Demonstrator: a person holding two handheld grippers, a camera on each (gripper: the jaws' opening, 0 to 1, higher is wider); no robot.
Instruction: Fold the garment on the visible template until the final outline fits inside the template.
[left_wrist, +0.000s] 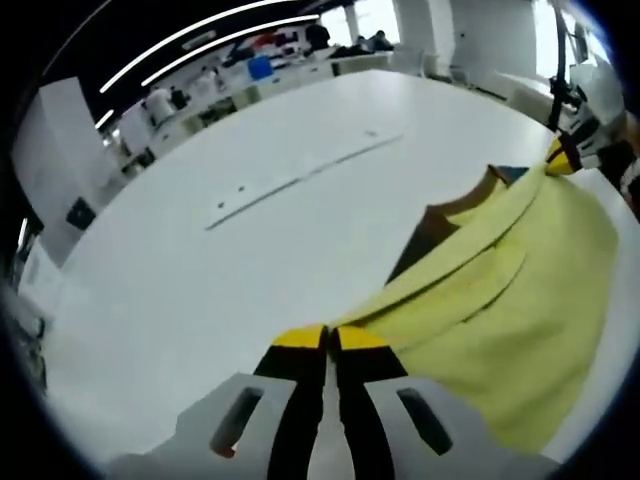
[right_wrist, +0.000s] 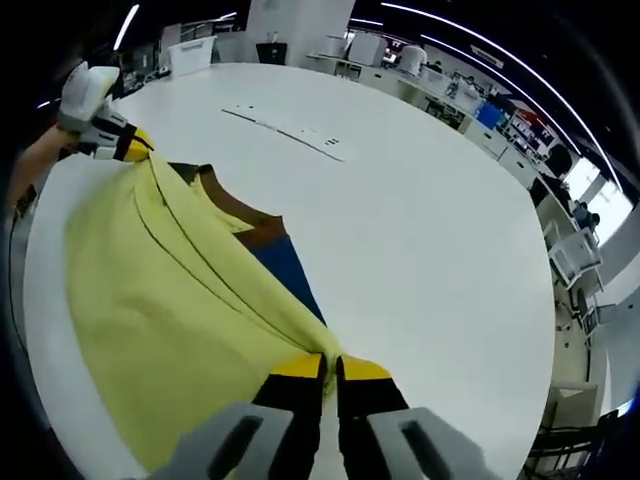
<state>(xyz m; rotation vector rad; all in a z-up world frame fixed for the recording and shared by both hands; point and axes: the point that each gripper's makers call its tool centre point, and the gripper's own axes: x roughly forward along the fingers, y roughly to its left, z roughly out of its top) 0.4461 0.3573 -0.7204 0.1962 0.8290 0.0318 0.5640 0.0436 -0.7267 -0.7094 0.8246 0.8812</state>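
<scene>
A yellow garment (left_wrist: 500, 300) lies spread on the white table (left_wrist: 250, 260), its edge lifted between both grippers. My left gripper (left_wrist: 331, 340) is shut on one corner of that edge. In the right gripper view, my right gripper (right_wrist: 331, 368) is shut on the other corner of the yellow garment (right_wrist: 170, 300). A flat brown piece (left_wrist: 432, 228) and a blue piece (left_wrist: 512, 173) show from under the cloth, seen again as brown piece (right_wrist: 250, 225) and blue piece (right_wrist: 292, 275). Each gripper appears far off in the other's view: right gripper (left_wrist: 563, 157), left gripper (right_wrist: 118, 142).
A thin pale strip (left_wrist: 300, 180) lies across the far part of the table, also visible as the strip (right_wrist: 285, 128). Beyond the table's rim (right_wrist: 520, 330) stand office desks (left_wrist: 250, 75) and chairs. A sleeve (right_wrist: 30, 165) reaches in at the left.
</scene>
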